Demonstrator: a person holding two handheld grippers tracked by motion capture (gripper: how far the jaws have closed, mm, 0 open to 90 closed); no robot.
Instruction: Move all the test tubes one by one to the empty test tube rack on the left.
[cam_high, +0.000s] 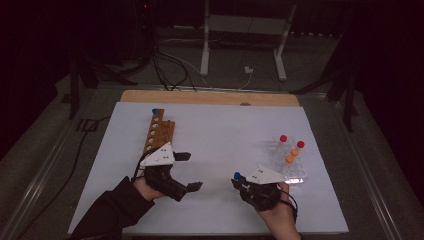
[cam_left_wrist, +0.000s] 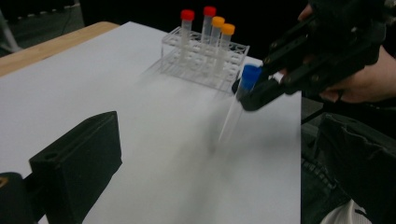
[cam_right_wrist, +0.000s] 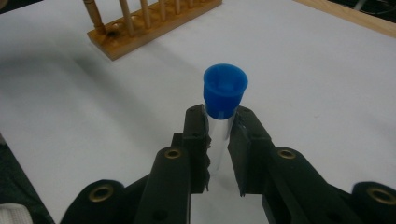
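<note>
tubes: 4 in clear rack (cam_left_wrist: 205, 65) | blue-cap tube (cam_right_wrist: 223, 100) x1, R claw (cam_right_wrist: 218, 140) clamped

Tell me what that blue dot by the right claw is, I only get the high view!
Observer: It's the blue cap of a clear plastic tube. The right claw is shut on it just below the cap.
Operator: Is it straight up?
Observer: No, in the left gripper view it slants, cap end up.
Operator: What's under the holes of the rack by the other claw?
Observer: Turned posts rise from the base of the brown wooden rack.
</note>
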